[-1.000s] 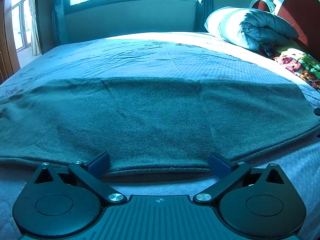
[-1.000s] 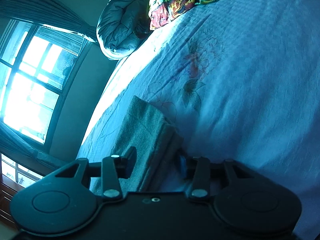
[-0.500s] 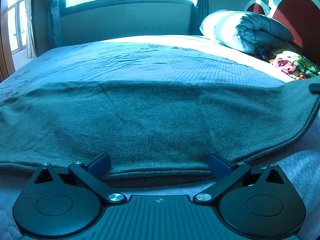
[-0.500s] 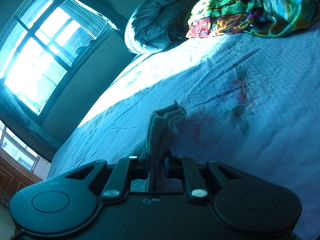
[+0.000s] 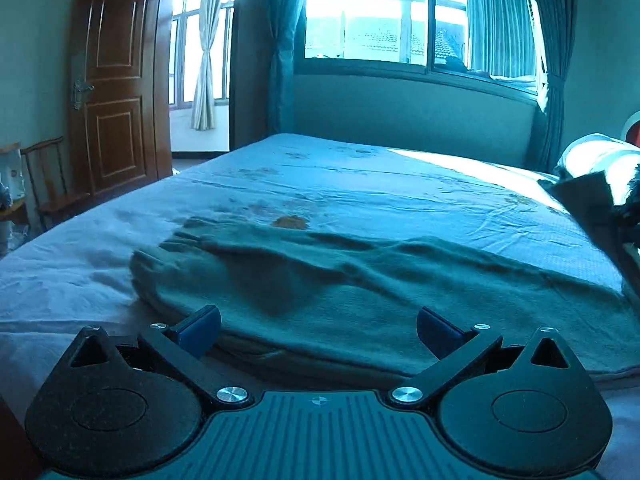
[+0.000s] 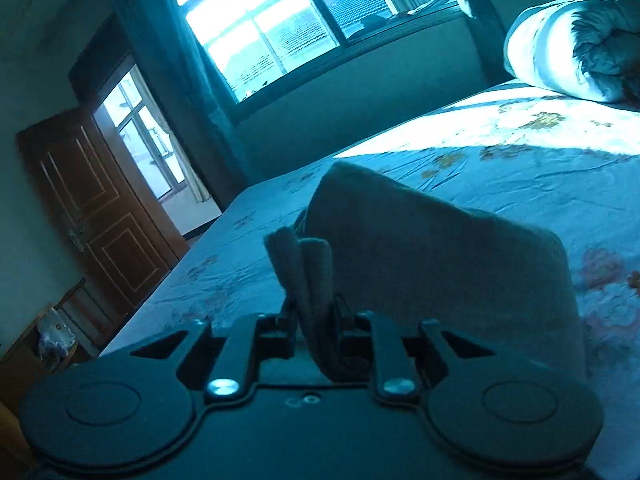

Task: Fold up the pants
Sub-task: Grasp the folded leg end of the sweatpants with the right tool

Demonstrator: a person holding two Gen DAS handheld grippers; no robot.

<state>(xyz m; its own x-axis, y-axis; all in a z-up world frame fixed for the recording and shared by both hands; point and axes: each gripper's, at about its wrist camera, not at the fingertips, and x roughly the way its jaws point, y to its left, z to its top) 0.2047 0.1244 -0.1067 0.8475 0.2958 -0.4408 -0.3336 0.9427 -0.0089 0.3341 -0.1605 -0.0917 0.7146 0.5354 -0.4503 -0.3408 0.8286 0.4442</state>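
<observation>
Nearest in the left wrist view, the left tool has its blue-padded fingers spread wide, holding nothing, low at the near edge of the pants. The edge of the cloth lies between the two tips, though whether either tip touches it cannot be told. The grey-green pants lie across the bed, mostly flat with soft ripples, one narrow end bunched at the left and the other end rising off the sheet at the far right of that view.

In the right wrist view, the right tool is pressed together on a folded bunch of the pants, the cloth edge standing up between its fingers. From the pinch the fabric arches up and falls away to the right onto the flowered sheet.

Farther back, a rolled quilt sits near the head of the bed. Beyond the bed are a curtained window and, to the left, a brown wooden door with a chair beside it.
</observation>
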